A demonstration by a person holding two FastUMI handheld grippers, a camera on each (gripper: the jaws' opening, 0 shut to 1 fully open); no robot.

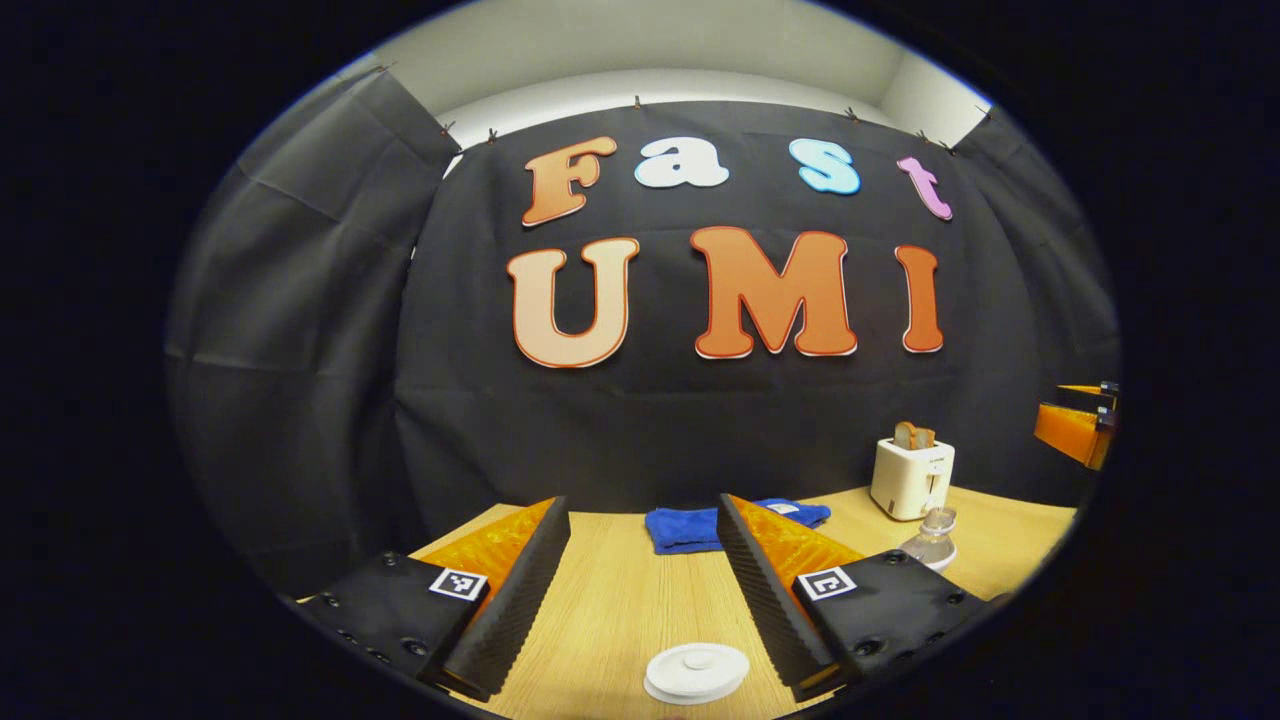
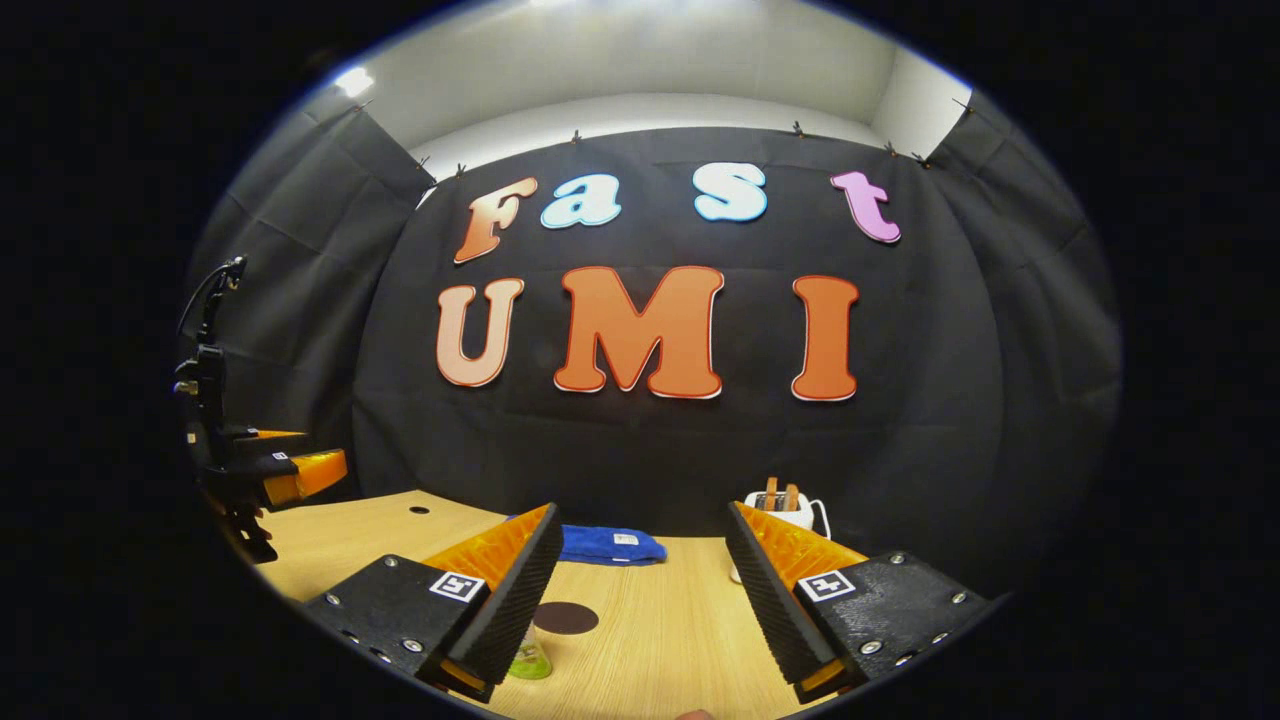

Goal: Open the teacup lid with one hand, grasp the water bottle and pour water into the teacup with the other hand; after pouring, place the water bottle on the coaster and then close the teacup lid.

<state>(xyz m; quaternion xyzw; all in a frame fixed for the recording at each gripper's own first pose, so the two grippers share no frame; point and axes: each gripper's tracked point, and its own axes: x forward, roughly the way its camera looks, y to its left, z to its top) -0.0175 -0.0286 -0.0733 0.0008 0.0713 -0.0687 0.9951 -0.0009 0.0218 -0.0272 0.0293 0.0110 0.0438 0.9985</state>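
A toaster (image 1: 911, 478) and blue cloth (image 1: 690, 528) sit on the wooden table (image 1: 620, 600).

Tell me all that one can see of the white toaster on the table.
The toaster is a small white box with rounded corners, it looks like plastic. It stands upright on the wooden table, near the black cloth wall. Two brown bread slices stick out of its top. A dark lever runs down its front. In the right gripper view a white cord leaves its side.

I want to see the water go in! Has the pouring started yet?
Not yet. Nothing looks done: the white teacup lid lies flat between the open left gripper fingers, ungrasped. The right gripper is open too, holding nothing; the water bottle stands by one finger, near the dark coaster. Lifting, pouring, placing and closing are all left.
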